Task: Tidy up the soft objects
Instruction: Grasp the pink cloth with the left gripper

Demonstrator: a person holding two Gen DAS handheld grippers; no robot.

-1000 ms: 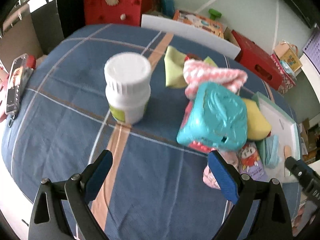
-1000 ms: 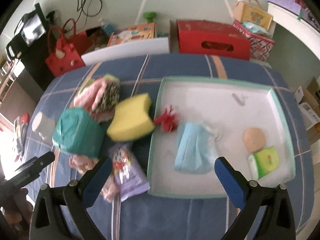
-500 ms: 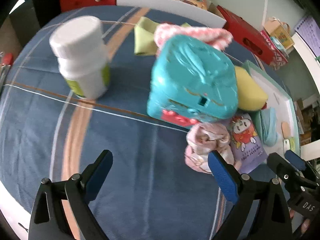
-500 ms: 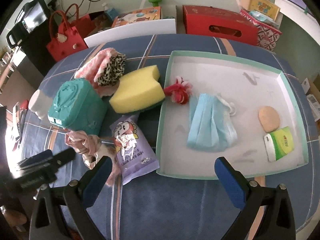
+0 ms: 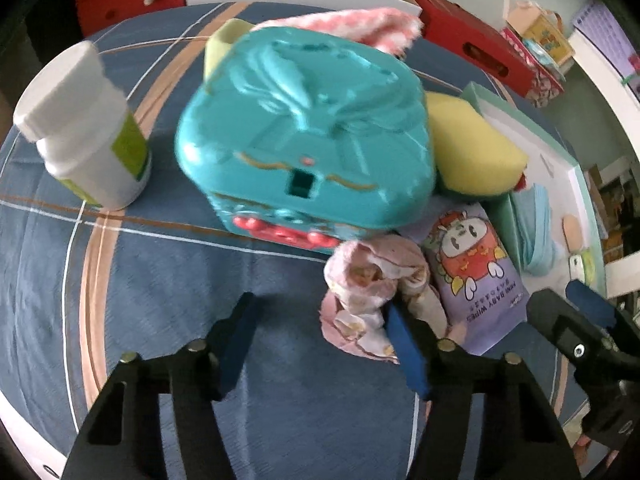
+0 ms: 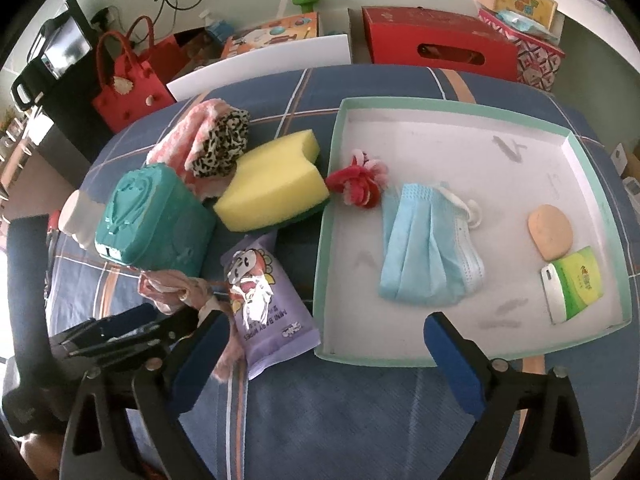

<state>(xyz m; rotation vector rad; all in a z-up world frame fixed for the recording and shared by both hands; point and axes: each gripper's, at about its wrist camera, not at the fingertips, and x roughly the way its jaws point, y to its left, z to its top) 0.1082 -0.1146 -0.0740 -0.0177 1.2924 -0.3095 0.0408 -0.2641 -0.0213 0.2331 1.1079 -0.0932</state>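
Pink crumpled cloth point(image 5: 368, 292) lies on the blue plaid tablecloth point(image 5: 160, 288), just beside the purple wipes packet point(image 5: 472, 276) and in front of the teal plastic case point(image 5: 308, 136). Left gripper point(image 5: 324, 344) has just been closing, jaws part-open; the right pad touches the cloth's edge, nothing gripped. Right gripper point(image 6: 328, 360) hangs wide open and empty over the near rim of the tray point(image 6: 326, 240). Tray floor is largely bare. Boxes and bags crowd the table's far edge.

White bottle point(image 5: 86, 132), red bags point(image 6: 132, 88), perhaps felt.
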